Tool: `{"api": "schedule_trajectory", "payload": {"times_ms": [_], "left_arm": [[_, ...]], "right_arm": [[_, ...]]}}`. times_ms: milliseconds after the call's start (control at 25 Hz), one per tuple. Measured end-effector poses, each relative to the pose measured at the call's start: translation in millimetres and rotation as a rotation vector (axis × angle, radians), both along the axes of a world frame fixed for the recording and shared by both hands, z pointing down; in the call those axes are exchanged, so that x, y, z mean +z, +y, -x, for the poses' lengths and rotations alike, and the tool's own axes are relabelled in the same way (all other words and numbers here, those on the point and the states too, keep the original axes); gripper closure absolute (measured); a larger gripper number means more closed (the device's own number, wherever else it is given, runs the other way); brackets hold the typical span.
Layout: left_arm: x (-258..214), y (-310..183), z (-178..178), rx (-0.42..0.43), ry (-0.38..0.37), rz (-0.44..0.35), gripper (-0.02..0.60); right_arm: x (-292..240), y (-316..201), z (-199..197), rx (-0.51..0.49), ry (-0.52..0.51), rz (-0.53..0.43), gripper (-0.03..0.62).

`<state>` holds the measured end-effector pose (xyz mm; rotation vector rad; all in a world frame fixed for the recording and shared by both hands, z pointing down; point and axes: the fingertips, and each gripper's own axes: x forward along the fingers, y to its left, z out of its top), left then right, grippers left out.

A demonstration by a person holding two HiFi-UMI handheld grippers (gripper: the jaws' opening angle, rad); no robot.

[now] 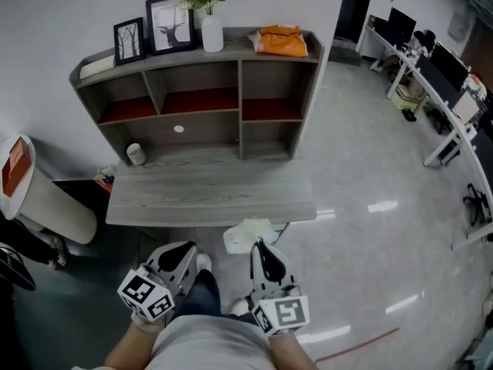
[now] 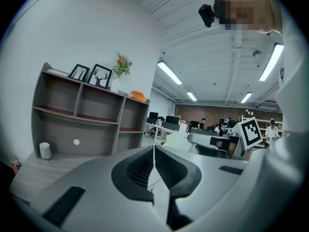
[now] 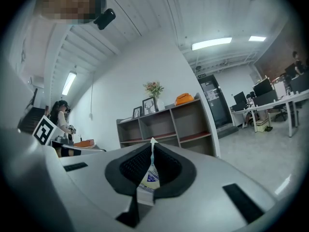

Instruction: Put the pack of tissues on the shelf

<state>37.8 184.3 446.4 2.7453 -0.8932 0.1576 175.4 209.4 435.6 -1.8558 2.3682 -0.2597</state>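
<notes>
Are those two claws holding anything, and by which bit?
The right gripper pinches the pack of tissues by one thin edge; the left gripper is shut, empty.

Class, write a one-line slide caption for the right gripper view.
Right gripper shut on the pack of tissues, aimed at the grey shelf ahead.

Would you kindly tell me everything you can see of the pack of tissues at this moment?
The pack of tissues is a soft, pale pack in what looks like thin film, white to cream with a small blue printed mark. It is held edge-on by the right gripper, whose fingers are shut on it, and its thin top edge pokes just past the fingertips. In the head view it shows as a crumpled whitish bundle by the front edge of the desk.
</notes>
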Motion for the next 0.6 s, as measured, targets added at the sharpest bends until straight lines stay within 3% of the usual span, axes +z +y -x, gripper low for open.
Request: {"api": "schedule_trajectory", "payload": {"times_ms": [280,600], "left_arm": [[10,-30,-6,0.013,0.002,0.011,0.560],[17,-96,7,0.006,0.017,0.039,0.560]], "right_arm": [[10,-29,-5,0.003,0.009,0.015,0.565],[17,-97,8,-0.003,0.028,0.048,0.565]]}}
